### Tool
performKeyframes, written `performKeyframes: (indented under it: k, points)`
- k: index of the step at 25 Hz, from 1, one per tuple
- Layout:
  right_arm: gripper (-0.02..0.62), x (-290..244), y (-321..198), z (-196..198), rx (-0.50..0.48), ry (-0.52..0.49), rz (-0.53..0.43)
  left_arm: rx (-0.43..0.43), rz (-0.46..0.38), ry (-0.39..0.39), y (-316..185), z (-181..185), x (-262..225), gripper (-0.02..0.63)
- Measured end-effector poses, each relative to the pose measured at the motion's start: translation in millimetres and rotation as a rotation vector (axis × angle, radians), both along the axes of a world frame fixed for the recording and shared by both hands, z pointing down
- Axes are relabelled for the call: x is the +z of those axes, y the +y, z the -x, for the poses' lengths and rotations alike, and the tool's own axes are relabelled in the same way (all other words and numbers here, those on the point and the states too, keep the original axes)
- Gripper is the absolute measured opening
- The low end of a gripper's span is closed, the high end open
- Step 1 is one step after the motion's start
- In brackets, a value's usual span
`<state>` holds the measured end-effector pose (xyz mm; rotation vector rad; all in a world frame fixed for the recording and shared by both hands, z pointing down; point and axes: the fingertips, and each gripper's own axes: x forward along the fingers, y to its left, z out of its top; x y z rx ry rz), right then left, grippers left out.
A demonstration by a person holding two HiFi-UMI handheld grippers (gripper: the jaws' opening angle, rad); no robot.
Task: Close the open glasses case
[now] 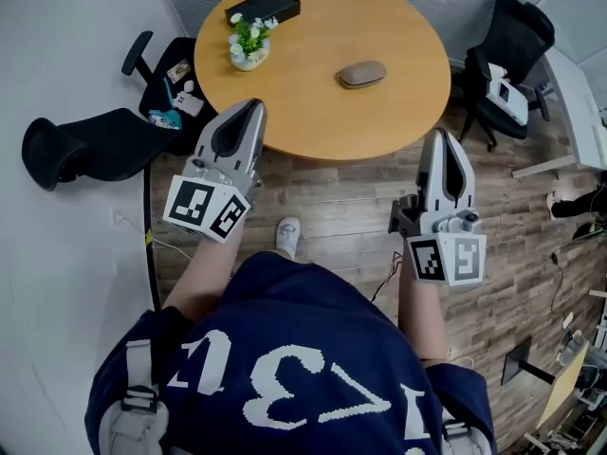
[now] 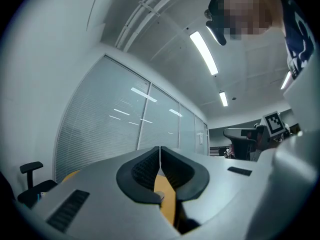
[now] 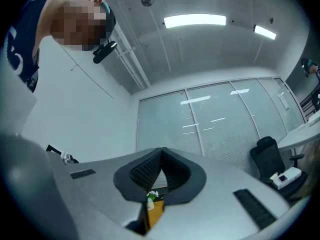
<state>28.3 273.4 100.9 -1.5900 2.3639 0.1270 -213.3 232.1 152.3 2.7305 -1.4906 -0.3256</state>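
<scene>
While the glasses case point(image 1: 361, 74) lies right of centre on the round wooden table point(image 1: 408, 17), it reads as a flat grey-brown oval w/ lid down, as far as head view shows. Nothing touches it.

Left of it, well apart, stands a small white pot of greenery point(image 1: 248, 44) w/ white flowers. Beyond that, near the table's far edge, is a black box point(image 1: 263, 6).

Both grippers hang on the near side of the table, well apart from the case.
- Left gripper point(image 1: 249, 105): tip overlaps the table's near-left edge in head view. Jaws pressed together, pads meeting in its own view, nothing between them.
- Right gripper point(image 1: 443, 134): tip just short of the near-right rim, over the wood floor point(image 1: 341, 192). Jaws likewise together, empty. The potted plant peeks thru the gap below its pads in right gripper view.

A white shoe point(image 1: 287, 233) sits on the floor between the two grippers. Black office chairs stand either side: one at left point(image 1: 95, 145), one at right point(image 1: 503, 60). A navy shirt point(image 1: 285, 368) w/ white numerals fills the bottom of head view.
</scene>
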Motion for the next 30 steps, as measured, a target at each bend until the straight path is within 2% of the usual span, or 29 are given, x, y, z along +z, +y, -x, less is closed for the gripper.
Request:
performKeyframes:
  k: [8, 15, 22, 30]
  points:
    - [0.025, -12, -66, 9, 0.097, 0.028, -0.015, 0.069, -0.001, 0.0, -86, 8, -2, 0.02]
    - [0.025, 0, -92, 6, 0.134, 0.036, 0.023, 0.128, 0.002, -0.017, -121, -5, 5, 0.02]
    - [0.025, 28, -112, -8, 0.111, 0.02, 0.074, 0.137, 0.035, 0.039, -142, -10, 16, 0.02]
    - [0.025, 28, -174, -37, 0.068, 0.02, 0.093, 0.102, 0.063, 0.018, -194, -38, 26, 0.02]
